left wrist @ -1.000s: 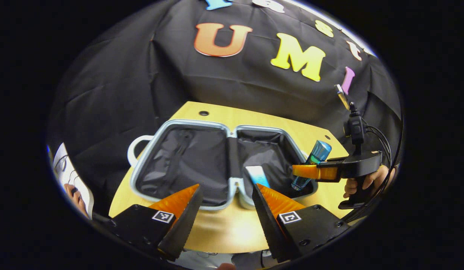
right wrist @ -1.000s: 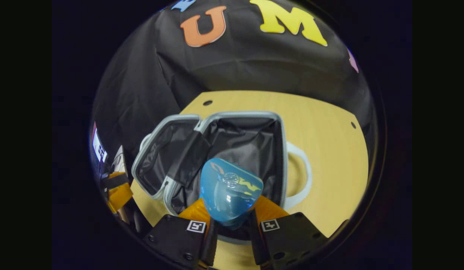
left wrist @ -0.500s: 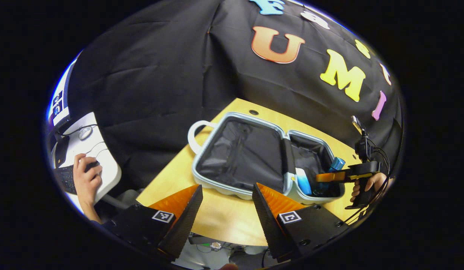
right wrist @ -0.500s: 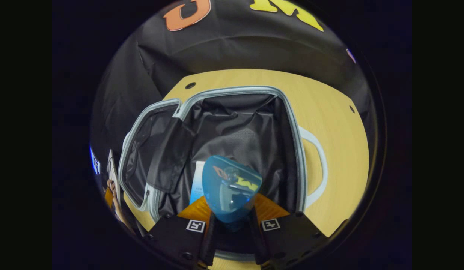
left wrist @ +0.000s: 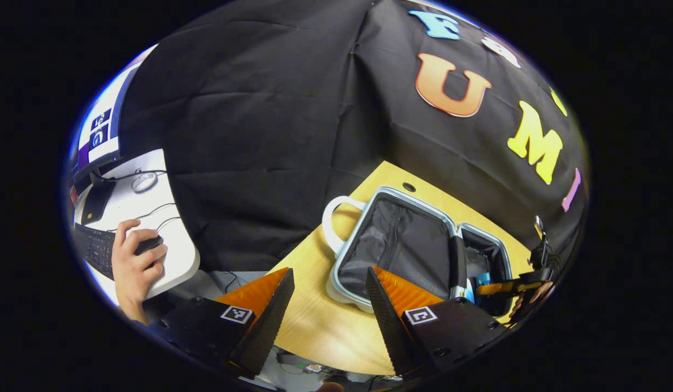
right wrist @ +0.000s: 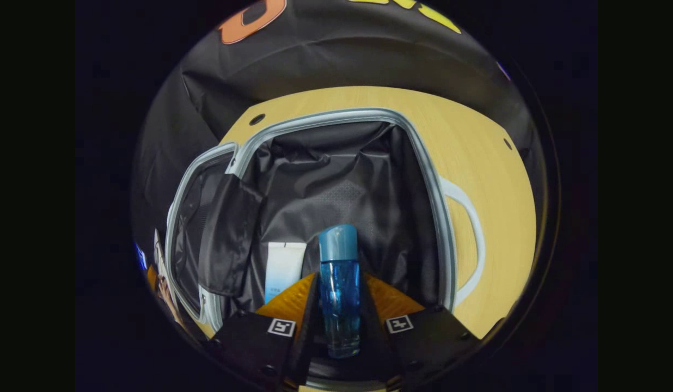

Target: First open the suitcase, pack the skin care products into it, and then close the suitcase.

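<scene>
Suitcase [right wrist: 336, 179] is lying open on the table [right wrist: 478, 163]. Right gripper [right wrist: 339, 305] is clamping the blue bottle [right wrist: 339, 283] inside the suitcase — white tube [right wrist: 282, 267] just beside. Left gripper [left wrist: 328, 305] is hovering wide open, empty, near the suitcase edge.

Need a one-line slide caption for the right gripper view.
Right hand-held gripper holds a blue bottle over the open suitcase, beside a white tube already lying inside.

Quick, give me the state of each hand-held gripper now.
Left hand-held gripper: open, holding nothing.
Right hand-held gripper: closed on the blue bottle, low inside the open suitcase.
</scene>
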{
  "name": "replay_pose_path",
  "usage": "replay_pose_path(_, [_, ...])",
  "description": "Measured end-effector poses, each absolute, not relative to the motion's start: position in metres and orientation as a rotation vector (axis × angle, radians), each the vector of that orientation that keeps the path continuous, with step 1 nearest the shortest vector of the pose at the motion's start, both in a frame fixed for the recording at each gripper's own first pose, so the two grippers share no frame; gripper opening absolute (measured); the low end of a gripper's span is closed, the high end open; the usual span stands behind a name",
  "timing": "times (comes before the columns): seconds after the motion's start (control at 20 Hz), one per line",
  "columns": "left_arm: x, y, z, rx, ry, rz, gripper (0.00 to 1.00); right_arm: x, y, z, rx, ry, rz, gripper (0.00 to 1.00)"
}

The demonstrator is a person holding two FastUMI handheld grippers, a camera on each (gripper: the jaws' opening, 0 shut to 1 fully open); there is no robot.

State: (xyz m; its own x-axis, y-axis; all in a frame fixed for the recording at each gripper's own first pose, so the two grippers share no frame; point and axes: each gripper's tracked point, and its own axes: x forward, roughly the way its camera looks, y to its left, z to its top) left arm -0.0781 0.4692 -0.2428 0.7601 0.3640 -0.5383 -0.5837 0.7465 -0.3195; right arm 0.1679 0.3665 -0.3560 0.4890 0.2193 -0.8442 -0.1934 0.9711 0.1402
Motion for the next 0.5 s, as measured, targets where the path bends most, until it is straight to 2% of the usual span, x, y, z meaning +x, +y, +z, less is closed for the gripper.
replay_pose_path(0.15, [-0.059,0.494,-0.248,-0.599,0.428,0.559,0.86,0.165,0.364,-0.339,0.017,0.991,0.257,0.71])
replay_pose_path(0.2, [-0.053,0.503,-0.249,-0.637,0.411,0.569,0.86,0.162,0.367,-0.327,0.031,0.974,0.279,0.75])
replay_pose_path(0.25, [-0.047,0.513,-0.250,-0.675,0.399,0.577,0.86,0.161,0.369,-0.313,0.043,0.949,0.301,0.72])
replay_pose_path(0.3, [-0.041,0.521,-0.253,-0.716,0.386,0.584,0.86,0.159,0.371,-0.297,0.053,0.922,0.329,0.80])
replay_pose_path(0.5, [-0.008,0.535,-0.266,-0.882,0.337,0.532,0.87,0.141,0.378,-0.216,0.081,0.794,0.472,0.81])
